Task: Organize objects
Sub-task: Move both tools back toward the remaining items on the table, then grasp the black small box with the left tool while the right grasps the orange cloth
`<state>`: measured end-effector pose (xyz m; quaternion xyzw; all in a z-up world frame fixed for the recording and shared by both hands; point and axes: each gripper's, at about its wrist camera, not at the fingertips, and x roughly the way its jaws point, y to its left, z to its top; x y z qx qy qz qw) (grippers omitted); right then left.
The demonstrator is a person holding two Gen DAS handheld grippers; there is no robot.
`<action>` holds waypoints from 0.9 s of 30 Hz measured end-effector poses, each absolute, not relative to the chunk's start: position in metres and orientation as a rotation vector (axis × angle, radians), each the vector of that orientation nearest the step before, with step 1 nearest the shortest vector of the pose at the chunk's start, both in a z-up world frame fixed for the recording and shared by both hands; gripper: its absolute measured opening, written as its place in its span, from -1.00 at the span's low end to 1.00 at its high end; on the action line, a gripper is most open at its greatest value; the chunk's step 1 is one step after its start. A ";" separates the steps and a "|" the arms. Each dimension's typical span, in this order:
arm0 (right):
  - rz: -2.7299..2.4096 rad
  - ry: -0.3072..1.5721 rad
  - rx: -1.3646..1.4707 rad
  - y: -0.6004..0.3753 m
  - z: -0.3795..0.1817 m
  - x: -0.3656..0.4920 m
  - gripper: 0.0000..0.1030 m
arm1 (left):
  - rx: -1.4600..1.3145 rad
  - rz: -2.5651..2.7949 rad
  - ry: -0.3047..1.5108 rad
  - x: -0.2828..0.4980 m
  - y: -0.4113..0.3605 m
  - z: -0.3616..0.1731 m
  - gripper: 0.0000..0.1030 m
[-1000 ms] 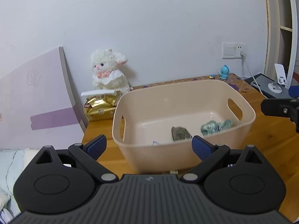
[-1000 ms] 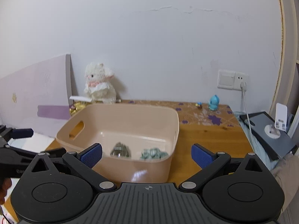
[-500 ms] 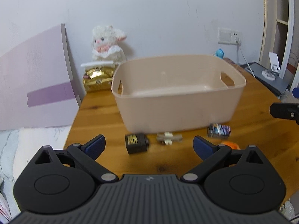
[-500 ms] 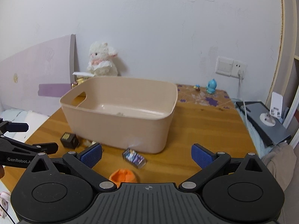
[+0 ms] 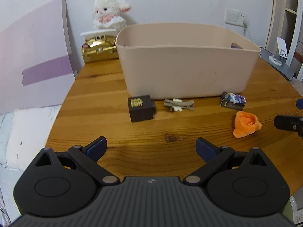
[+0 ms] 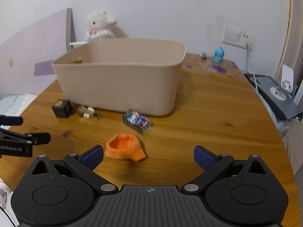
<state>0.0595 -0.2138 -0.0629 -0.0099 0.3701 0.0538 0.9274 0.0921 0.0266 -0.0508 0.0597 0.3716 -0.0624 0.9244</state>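
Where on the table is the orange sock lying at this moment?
The orange sock lies on the wooden table, just ahead of the open right gripper. In that gripper's view it sits in front of the small printed box and the beige bin.

A white plush lamb (image 5: 108,12) sits on a gold box (image 5: 99,48) at the wall, with a blue figurine (image 6: 218,54) near the wall socket (image 6: 237,36).
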 end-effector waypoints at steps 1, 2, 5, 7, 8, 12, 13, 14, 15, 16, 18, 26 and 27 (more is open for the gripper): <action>0.109 0.767 -0.021 -0.213 -0.066 0.061 1.00 | 0.118 -0.129 0.767 0.095 0.028 -0.054 0.95; 0.109 0.776 -0.023 -0.213 -0.069 0.063 1.00 | 0.115 -0.130 0.769 0.096 0.028 -0.056 0.95; 0.107 0.799 -0.029 -0.211 -0.078 0.069 1.00 | 0.111 -0.135 0.781 0.106 0.030 -0.063 0.95; 0.107 0.814 -0.036 -0.209 -0.084 0.074 1.00 | 0.103 -0.138 0.800 0.115 0.031 -0.069 0.95; 0.105 0.822 -0.044 -0.207 -0.087 0.076 1.00 | 0.097 -0.137 0.804 0.118 0.033 -0.072 0.95; 0.106 0.840 -0.063 -0.200 -0.096 0.084 1.00 | 0.077 -0.130 0.814 0.133 0.039 -0.080 0.95; 0.106 0.844 -0.065 -0.198 -0.097 0.087 1.00 | 0.073 -0.129 0.813 0.136 0.040 -0.081 0.95; 0.107 0.847 -0.067 -0.196 -0.099 0.089 1.00 | 0.071 -0.127 0.811 0.140 0.042 -0.082 0.95; 0.107 0.850 -0.070 -0.195 -0.101 0.092 1.00 | 0.072 -0.123 0.808 0.142 0.042 -0.083 0.95; 0.107 0.852 -0.073 -0.193 -0.103 0.094 1.00 | 0.074 -0.116 0.804 0.145 0.042 -0.083 0.95; 0.106 0.852 -0.085 -0.189 -0.106 0.098 0.98 | 0.078 -0.096 0.795 0.152 0.044 -0.084 0.95; 0.115 0.846 -0.070 -0.189 -0.108 0.109 0.75 | 0.037 -0.070 0.785 0.173 0.047 -0.089 0.95; 0.117 0.845 -0.067 -0.189 -0.108 0.110 0.70 | 0.038 -0.065 0.782 0.175 0.047 -0.089 0.95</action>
